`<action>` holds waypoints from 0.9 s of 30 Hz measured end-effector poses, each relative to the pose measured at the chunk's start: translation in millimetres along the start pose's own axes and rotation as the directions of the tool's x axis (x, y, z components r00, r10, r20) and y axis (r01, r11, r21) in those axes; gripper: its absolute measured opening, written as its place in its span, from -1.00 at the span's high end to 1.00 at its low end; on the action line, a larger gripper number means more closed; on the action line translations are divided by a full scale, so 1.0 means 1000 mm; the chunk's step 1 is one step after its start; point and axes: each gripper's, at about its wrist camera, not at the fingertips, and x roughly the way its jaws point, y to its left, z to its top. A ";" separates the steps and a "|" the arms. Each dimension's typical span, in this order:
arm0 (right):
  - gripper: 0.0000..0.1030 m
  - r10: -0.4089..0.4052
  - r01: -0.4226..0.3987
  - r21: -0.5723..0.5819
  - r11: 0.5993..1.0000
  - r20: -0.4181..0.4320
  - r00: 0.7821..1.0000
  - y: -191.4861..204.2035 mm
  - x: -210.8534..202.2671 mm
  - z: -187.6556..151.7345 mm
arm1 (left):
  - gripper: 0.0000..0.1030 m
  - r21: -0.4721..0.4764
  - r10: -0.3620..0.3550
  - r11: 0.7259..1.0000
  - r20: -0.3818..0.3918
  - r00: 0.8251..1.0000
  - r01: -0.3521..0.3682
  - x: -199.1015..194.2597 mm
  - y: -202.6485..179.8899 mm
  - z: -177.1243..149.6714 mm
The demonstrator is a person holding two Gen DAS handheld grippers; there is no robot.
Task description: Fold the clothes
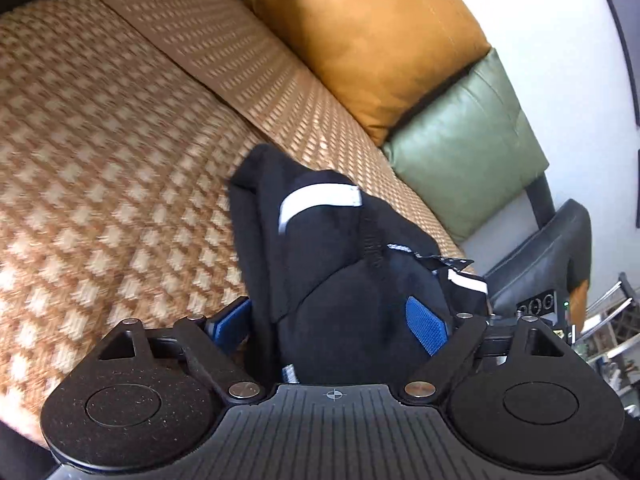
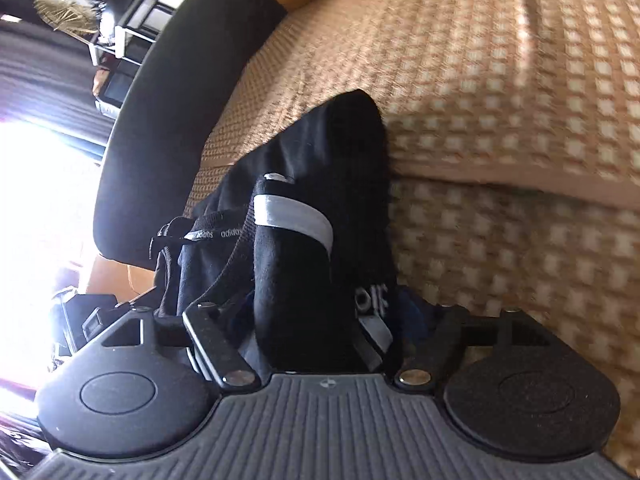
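Left gripper [image 1: 332, 326] up close on the black sportswear garment with white stripes [image 1: 320, 248], blue ribbed pads [image 1: 426, 326] spread fairly wide with a thick bunch of dark cloth filling the gap between them. Pinched firmly or merely draped through, cannot tell from this view. Garment hanging bunched and lifted, its far tip reaching toward the tan and cream woven checked bed cover [image 1: 100, 140], one white stripe curving across the upper fold. Beyond, against the white wall [image 1: 560, 20], a mustard-yellow leather cushion [image 1: 372, 36] leaning just above an olive-green leather cushion [image 1: 468, 152], the two touching at their edges. Over to the right wrist view: right gripper [image 2: 320, 328] likewise buried in the same black garment [image 2: 320, 200], cloth piled between and over the fingers so that the pads are mostly hidden; jaws set apart, with folds packed in between, grip again impossible to confirm. White lettering visible on a narrow black band [image 2: 216, 236] at the left of the bundle, a grey-white stripe wrapping across the middle. Checked cover [image 2: 500, 100] filling the right side of the view, blurred. Dark rounded cushion or bolster [image 2: 172, 120] standing at the left edge of the bed, bright window glare [image 2: 36, 200] beside it, a metal-framed shelf [image 2: 132, 8] far behind.
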 end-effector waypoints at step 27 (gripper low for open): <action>0.25 -0.101 0.089 0.049 0.995 0.393 0.914 0.030 -0.150 -0.036 | 0.10 0.285 -0.126 0.949 -0.050 0.991 0.135 0.066 -0.176 0.037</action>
